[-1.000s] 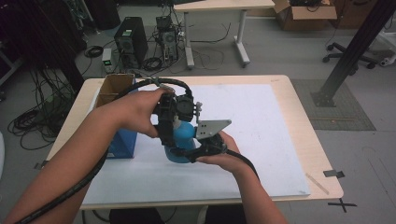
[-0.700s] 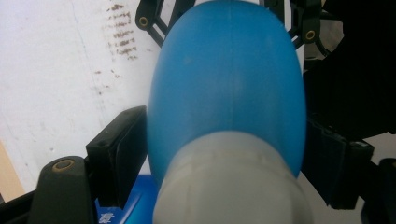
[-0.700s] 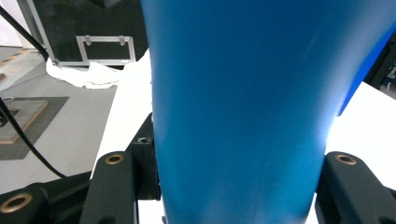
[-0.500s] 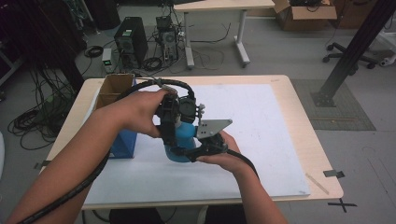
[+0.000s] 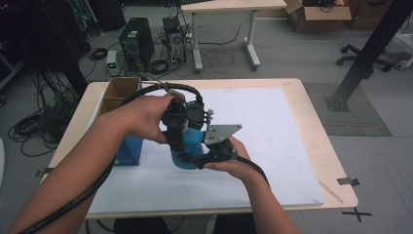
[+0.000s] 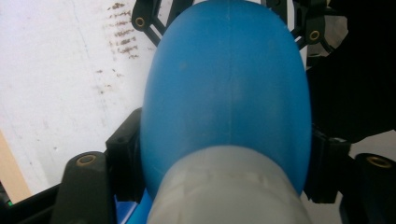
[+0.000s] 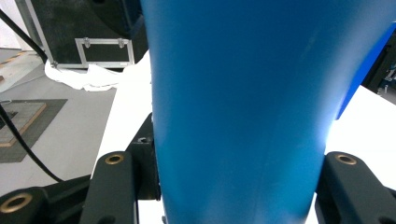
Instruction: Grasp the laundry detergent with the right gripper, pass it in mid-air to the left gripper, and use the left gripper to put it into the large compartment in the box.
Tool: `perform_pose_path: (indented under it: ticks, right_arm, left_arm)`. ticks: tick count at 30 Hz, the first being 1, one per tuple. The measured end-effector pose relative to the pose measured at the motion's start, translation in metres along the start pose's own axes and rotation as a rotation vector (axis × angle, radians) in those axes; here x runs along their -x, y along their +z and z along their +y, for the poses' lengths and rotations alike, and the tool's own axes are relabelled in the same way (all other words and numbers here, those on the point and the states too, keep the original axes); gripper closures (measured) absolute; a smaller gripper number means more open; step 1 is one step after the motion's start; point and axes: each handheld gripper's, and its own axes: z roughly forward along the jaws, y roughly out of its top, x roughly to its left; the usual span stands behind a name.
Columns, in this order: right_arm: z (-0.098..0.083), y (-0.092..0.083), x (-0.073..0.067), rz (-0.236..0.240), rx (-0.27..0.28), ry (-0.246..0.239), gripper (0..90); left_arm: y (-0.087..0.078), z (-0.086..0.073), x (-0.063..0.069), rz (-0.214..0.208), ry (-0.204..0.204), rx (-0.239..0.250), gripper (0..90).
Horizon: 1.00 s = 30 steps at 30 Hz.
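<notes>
1. Since the earlier frame the left tongs (image 5: 181, 141) have been closing and now clamp the pale cap (image 6: 224, 186) of the one blue bottle (image 5: 192, 146).
2. The right tongs (image 5: 195, 158) grip the bottle's body, held above the table's (image 5: 311, 112) near middle.
3. It looks light, smooth, slippery plastic; body and cap are the holds.
4. One blue box (image 5: 129, 146) stands at its left.

Bottle (image 5: 191, 146) between tools, above sheet (image 5: 272, 126)
</notes>
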Motion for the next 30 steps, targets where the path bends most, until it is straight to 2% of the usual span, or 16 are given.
perform_pose_path:
  ticks: [6,7,12,20,30]
  right_arm:
    - [-0.0003,0.0007,-0.0003,0.000,0.001,0.002,44.5]
    - [-0.0002,0.0005,-0.0004,-0.001,0.000,0.000,44.5]
    - [0.0005,0.0010,-0.0010,0.000,0.006,0.002,44.5]
    - [0.0001,0.0020,-0.0023,-0.003,0.001,-0.004,44.5]
    - [0.0007,-0.0001,-0.0045,-0.019,0.007,-0.016,44.0]
  left_arm:
    - [0.0003,-0.0007,0.0011,-0.001,-0.002,0.006,33.7]
    - [-0.0001,-0.0007,0.0010,0.005,0.009,0.002,33.9]
    - [-0.0008,-0.0014,0.0017,0.021,0.014,0.004,37.1]
    - [-0.0001,0.0004,0.0034,0.022,0.029,-0.031,37.9]
    - [-0.0034,0.0052,0.0072,0.045,0.034,-0.052,38.4]
